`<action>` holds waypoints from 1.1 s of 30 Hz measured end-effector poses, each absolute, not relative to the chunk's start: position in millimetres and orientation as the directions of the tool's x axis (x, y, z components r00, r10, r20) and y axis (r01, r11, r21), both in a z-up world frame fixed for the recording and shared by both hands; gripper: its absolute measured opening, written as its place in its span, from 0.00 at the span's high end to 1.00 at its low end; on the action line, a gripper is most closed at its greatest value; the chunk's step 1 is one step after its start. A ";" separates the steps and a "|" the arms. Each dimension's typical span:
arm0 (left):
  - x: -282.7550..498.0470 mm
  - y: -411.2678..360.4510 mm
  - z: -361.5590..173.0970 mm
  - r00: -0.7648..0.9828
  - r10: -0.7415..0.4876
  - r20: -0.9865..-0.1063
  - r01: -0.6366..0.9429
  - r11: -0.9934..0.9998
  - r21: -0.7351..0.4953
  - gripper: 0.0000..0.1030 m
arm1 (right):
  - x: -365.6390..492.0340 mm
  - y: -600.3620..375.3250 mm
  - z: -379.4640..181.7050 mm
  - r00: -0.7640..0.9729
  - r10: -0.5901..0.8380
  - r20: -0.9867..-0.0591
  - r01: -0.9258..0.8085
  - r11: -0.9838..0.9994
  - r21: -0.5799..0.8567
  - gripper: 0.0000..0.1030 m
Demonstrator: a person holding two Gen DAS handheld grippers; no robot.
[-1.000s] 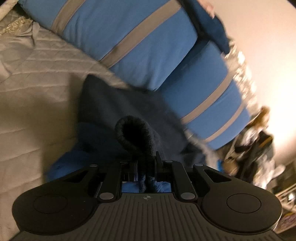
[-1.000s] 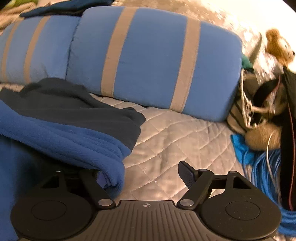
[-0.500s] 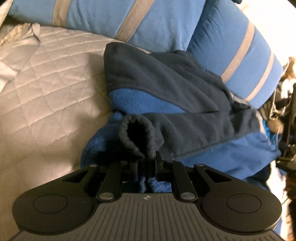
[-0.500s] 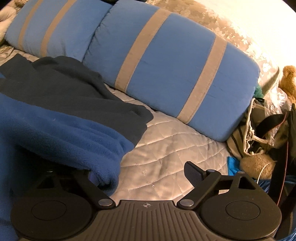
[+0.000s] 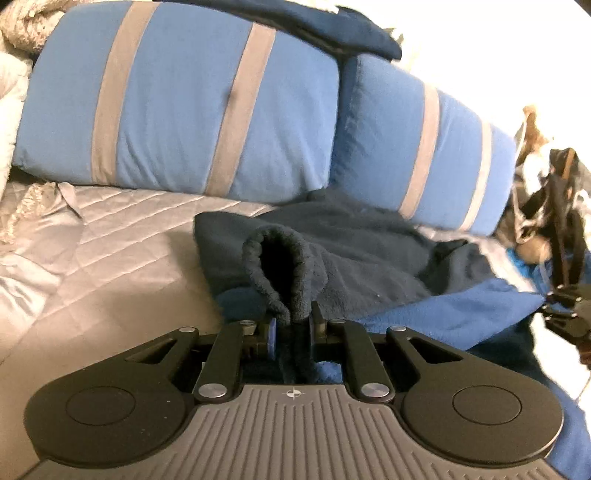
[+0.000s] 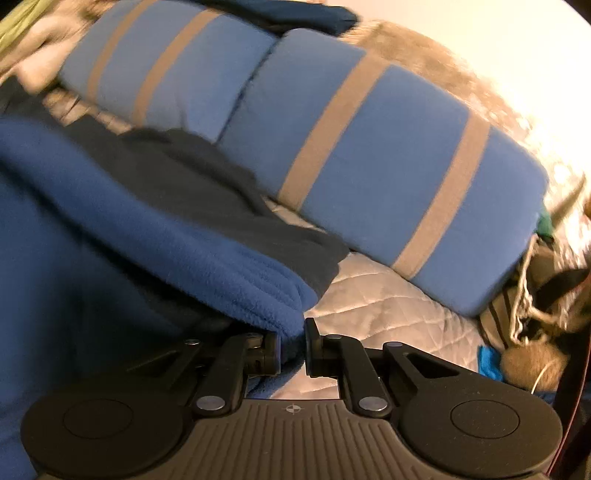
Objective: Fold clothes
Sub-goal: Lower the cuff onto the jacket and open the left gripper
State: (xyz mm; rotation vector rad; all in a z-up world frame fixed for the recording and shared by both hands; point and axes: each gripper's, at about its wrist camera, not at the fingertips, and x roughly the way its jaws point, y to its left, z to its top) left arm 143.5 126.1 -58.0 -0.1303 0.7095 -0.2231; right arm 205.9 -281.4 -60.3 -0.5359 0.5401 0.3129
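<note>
Quilted grey bed cover (image 5: pixel 92 266), satin sheen, diamond stitching; it carries all that follows. Two blue pillows (image 5: pixel 177 122) with grey stripes, side by side along the far edge of the bed; a dark navy cloth (image 5: pixel 332 26) lies over their tops. Fleece garment (image 5: pixel 369 258), navy and bright blue, heaped on the cover just before the pillows, its far edge touching the right-hand one. Left gripper (image 5: pixel 291 328): jaws clamped on the garment's navy cuff (image 5: pixel 280 266), which stands up as an open loop above them. Right gripper (image 6: pixel 291 339): jaws closed together on the bright blue folded edge (image 6: pixel 269 306) of the same garment. Clutter of bags and straps (image 6: pixel 535 306) off the bed's right edge, blurred, contents unclear.
</note>
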 end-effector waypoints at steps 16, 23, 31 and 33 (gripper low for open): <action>152.1 129.8 -109.2 0.607 -0.180 -0.774 0.041 0.980 -0.195 0.61 | 174.2 -317.9 -47.1 0.817 0.087 -0.570 -0.388 0.815 -0.431 0.18; 147.1 128.9 -99.8 0.613 -0.166 -0.772 0.058 0.984 -0.166 0.50 | 178.0 -328.7 -21.8 0.818 0.185 -0.545 -0.352 0.910 -0.218 0.15; 149.0 122.7 -59.0 0.671 -0.202 -0.713 0.148 0.979 -0.139 0.49 | 215.0 -322.6 -35.4 0.787 0.214 -0.578 -0.276 0.961 -0.020 0.15; 160.9 112.3 -51.7 0.666 -0.230 -0.710 0.202 0.971 -0.126 0.49 | 224.6 -320.7 -45.2 0.774 0.215 -0.596 -0.258 0.966 0.013 0.15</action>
